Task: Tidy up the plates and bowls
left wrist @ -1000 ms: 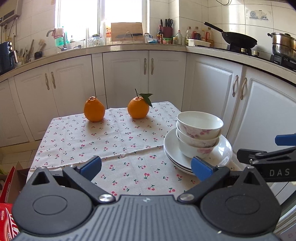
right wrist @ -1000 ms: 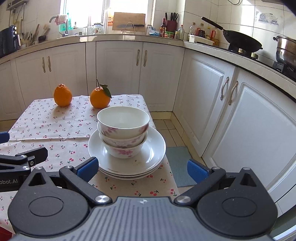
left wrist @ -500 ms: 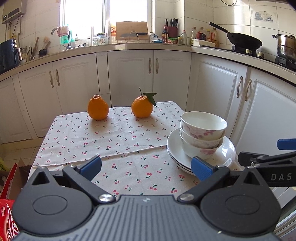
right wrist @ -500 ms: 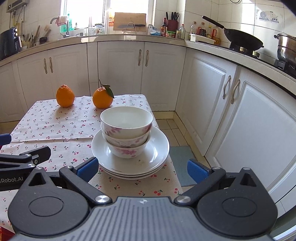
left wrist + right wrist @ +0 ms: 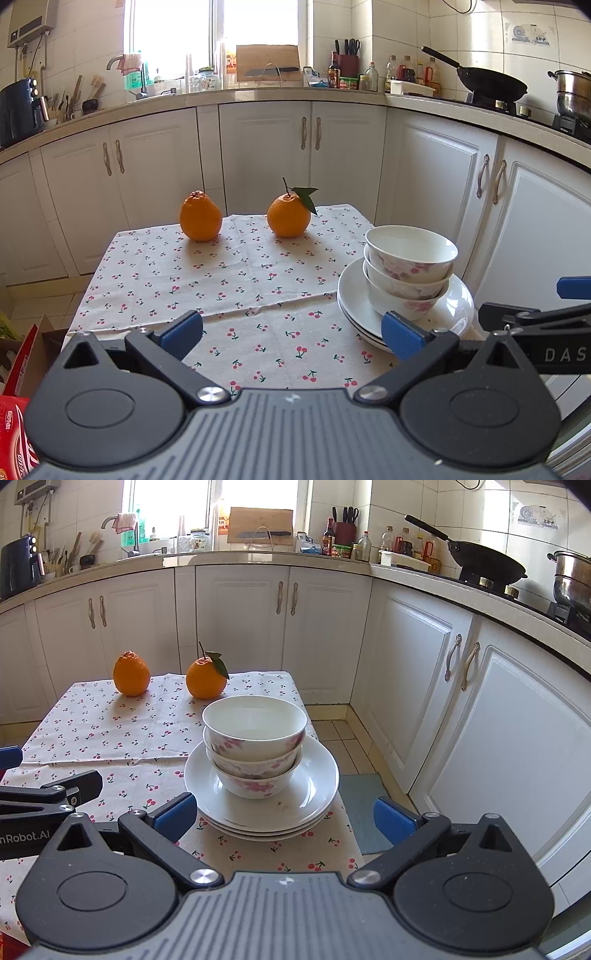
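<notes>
- Left gripper (image 5: 291, 334), jaws spread and empty, has drawn back a little from the cherry-print table (image 5: 221, 273); the stack of bowls (image 5: 408, 271) sits ahead to its right.
- Right gripper (image 5: 284, 814), also wide open and empty, has eased back too, stack dead ahead, so the stacking looks finished.
- Count: two oranges (image 5: 131, 674), three nested bowls, three plates (image 5: 258, 797) beneath.

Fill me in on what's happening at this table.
A person holds two blue-tipped grippers, both open and holding nothing. The right gripper faces three nested white floral bowls standing on a stack of white plates, on a cherry-print tablecloth. The left gripper hovers beside them. Two oranges sit at the far end.
</notes>
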Demonstrator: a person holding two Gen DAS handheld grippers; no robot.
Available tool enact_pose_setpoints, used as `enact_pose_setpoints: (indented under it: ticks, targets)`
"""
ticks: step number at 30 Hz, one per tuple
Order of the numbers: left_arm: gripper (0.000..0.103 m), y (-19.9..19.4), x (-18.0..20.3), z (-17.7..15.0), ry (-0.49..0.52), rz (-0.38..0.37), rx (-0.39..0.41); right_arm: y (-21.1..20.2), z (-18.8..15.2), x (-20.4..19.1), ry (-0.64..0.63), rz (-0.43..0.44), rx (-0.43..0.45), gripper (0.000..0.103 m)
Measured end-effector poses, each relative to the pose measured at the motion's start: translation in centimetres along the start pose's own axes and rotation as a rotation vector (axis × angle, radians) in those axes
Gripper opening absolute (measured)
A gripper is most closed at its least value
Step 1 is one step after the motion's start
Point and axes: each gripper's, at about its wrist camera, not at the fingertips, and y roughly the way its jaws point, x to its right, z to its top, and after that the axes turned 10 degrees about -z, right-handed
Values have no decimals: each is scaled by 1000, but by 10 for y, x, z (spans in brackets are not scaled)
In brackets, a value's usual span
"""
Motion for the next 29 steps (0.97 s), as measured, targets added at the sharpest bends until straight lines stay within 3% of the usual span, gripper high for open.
enact_pose_setpoints:
  ticks: [29]
  targets:
    - [102, 1, 1, 3, 5, 4, -9, -3, 2, 1, -7, 10, 9, 103]
